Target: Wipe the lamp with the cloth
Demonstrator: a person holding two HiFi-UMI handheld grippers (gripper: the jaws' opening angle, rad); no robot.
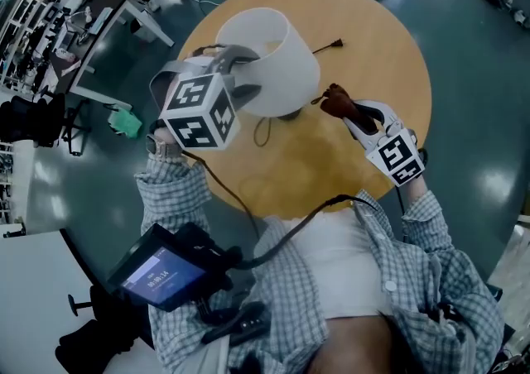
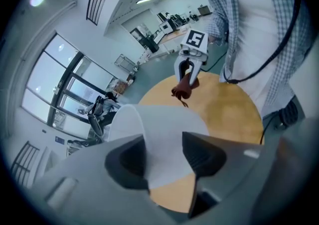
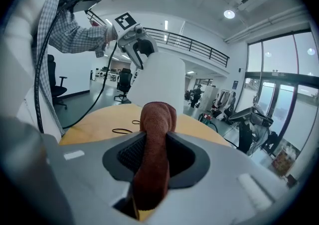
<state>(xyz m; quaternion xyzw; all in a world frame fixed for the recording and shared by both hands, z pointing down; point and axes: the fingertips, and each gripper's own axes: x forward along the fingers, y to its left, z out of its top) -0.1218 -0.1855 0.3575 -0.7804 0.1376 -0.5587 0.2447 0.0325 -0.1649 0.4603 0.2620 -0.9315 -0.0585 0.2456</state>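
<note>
The left gripper (image 1: 238, 74) is clenched on the lamp (image 1: 273, 54): in its own view the thin white wall of the shade stands between the two dark pads, one inside the rim and one outside. The right gripper (image 1: 354, 113) grasps the cloth (image 1: 338, 102), pinched upright between its pads with a rounded tuft sticking out past the tips. There are two grippers, one lamp, one cloth and one round table (image 1: 377, 41). The lamp has a plain white drum shade, open at the top and tilted, over a small dark base. It stands left of the tabletop's middle, toward ten o'clock in the head view. The cloth is a reddish-brown knitted piece, held at about three o'clock from the lamp's base, near the shade but apart from it. One thin black cord (image 1: 328, 46) lies on the wood at two o'clock from the lamp.
</note>
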